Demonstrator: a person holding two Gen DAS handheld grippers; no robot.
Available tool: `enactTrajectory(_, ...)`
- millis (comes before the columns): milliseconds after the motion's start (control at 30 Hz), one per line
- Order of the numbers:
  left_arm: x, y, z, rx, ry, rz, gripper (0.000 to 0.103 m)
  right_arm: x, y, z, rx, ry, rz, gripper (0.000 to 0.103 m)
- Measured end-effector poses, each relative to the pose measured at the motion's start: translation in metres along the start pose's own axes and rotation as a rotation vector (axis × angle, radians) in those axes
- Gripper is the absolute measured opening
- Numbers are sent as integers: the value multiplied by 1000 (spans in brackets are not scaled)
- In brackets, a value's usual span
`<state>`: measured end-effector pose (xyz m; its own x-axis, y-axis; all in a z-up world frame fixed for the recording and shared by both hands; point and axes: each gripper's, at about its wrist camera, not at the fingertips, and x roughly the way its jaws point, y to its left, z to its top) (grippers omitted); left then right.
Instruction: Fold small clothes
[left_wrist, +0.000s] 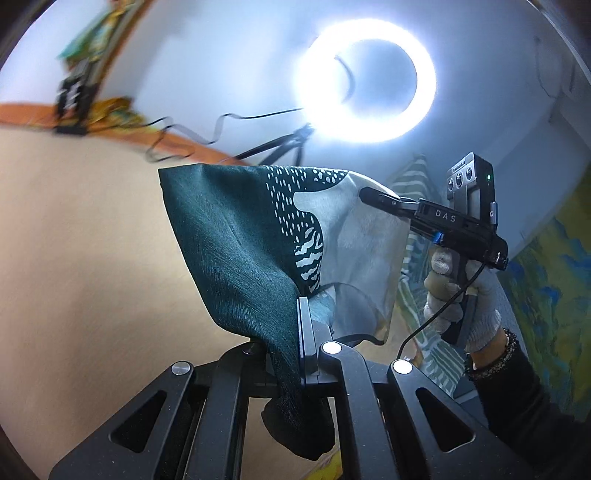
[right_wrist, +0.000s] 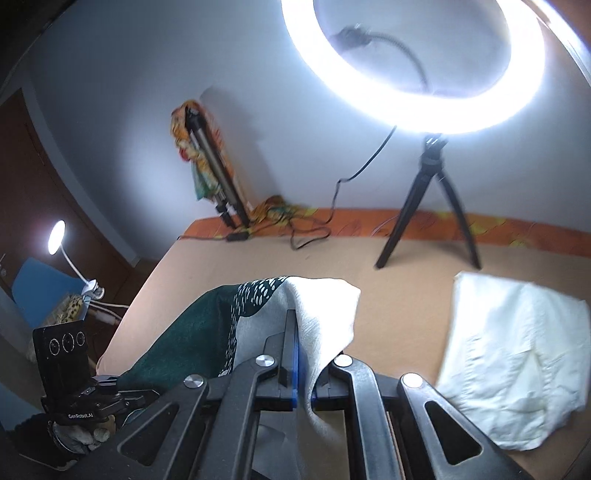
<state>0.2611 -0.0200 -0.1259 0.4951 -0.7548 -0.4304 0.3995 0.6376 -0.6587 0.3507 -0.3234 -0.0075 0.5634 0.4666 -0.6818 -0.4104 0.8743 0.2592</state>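
A small cloth, dark green with a white patterned part (left_wrist: 236, 236), hangs in the air between both grippers. My left gripper (left_wrist: 308, 314) is shut on its green edge. My right gripper (right_wrist: 299, 332) is shut on the white edge of the same cloth (right_wrist: 321, 310). In the left wrist view the right gripper (left_wrist: 373, 195) shows side-on, pinching the cloth's far corner, held by a gloved hand. In the right wrist view the left gripper's body (right_wrist: 92, 398) shows at lower left, its fingertips hidden. The cloth is lifted above the tan table (right_wrist: 388, 295).
A folded white garment (right_wrist: 509, 365) lies on the table at right. A ring light (right_wrist: 417, 74) on a black tripod (right_wrist: 428, 206) stands at the back. Cables (right_wrist: 306, 232) and a folded stand (right_wrist: 218, 177) lie at the back left. A desk lamp (right_wrist: 57, 232) is at left.
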Motion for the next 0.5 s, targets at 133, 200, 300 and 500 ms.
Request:
enactTrajectory(133,29,-25,20,53,4,-33,3,-28,-26,18,-3,-39,-58,1)
enactTrajectory(200,45,-36,28,73,7,-49,3,-41,-44,25,3,-58,-88,1)
enactTrajectory(300,71,-51,39,98,18,-77,3,-56,-69,32,13,-78,-131,1)
enactTrajectory(500,122,-76,55,141,34,-107,3,-74,-124,40,45,-112,-193,1)
